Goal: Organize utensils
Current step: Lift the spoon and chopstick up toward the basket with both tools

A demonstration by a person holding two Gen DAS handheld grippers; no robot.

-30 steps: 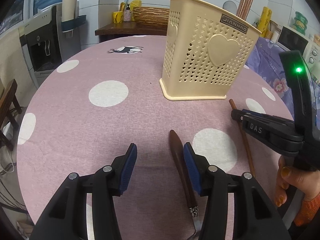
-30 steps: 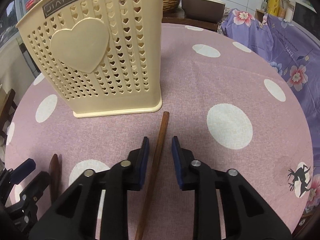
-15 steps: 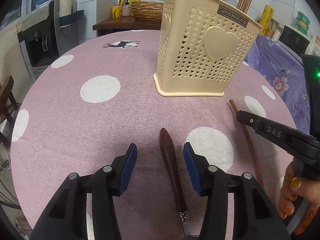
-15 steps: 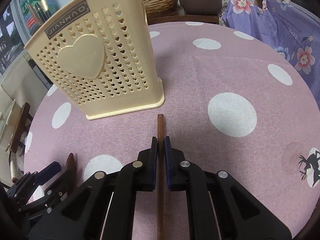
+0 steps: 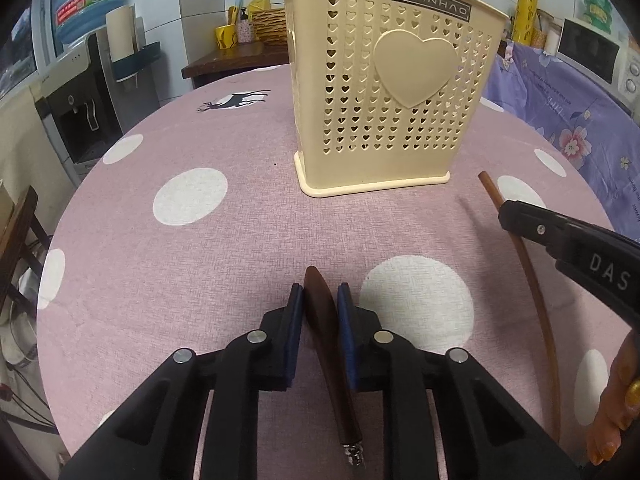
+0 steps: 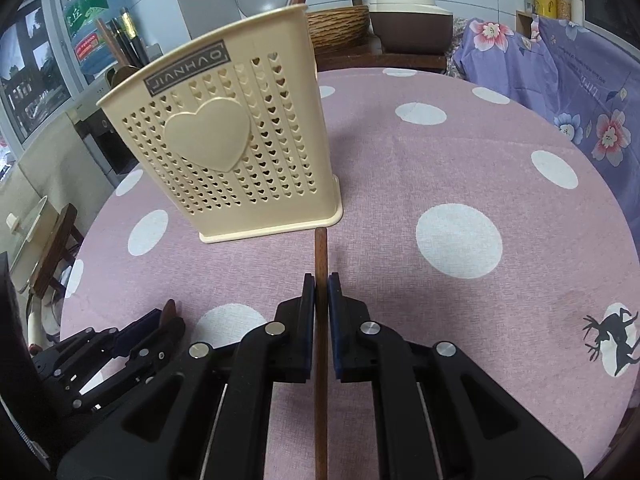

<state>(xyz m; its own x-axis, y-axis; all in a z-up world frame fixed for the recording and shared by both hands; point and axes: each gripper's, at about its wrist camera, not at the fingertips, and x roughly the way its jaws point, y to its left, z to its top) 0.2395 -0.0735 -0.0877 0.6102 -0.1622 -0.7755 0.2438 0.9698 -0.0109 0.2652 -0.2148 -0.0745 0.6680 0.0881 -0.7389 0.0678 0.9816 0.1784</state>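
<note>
Left wrist view: left claw closing snugly on the dark brown wooden utensil handle, blue pads pressing both its sides, its rounded tip poking just past the fingertips and its metal ferrule end lying back between the claw arms. Handle lying low on the round table under a pink cloth with white dots. Standing upright further ahead, the cream plastic utensil holder with heart-shaped holes, with wooden stick tops rising out of it at the back. Off to the right, the right claw reaching in from the edge and gripping the long thin brown wooden stick, whose far end is lying near the holder's base corner.

Right wrist view: right claw nearly closed around the long thin brown wooden stick, pads touching both sides, stick running straight forward with its far end almost at the base of the cream holder. Holder standing on the pink dotted table, holding dark utensil handles at its top. Low on the left, the left claw showing the dark handle tip between its fingers.
</note>
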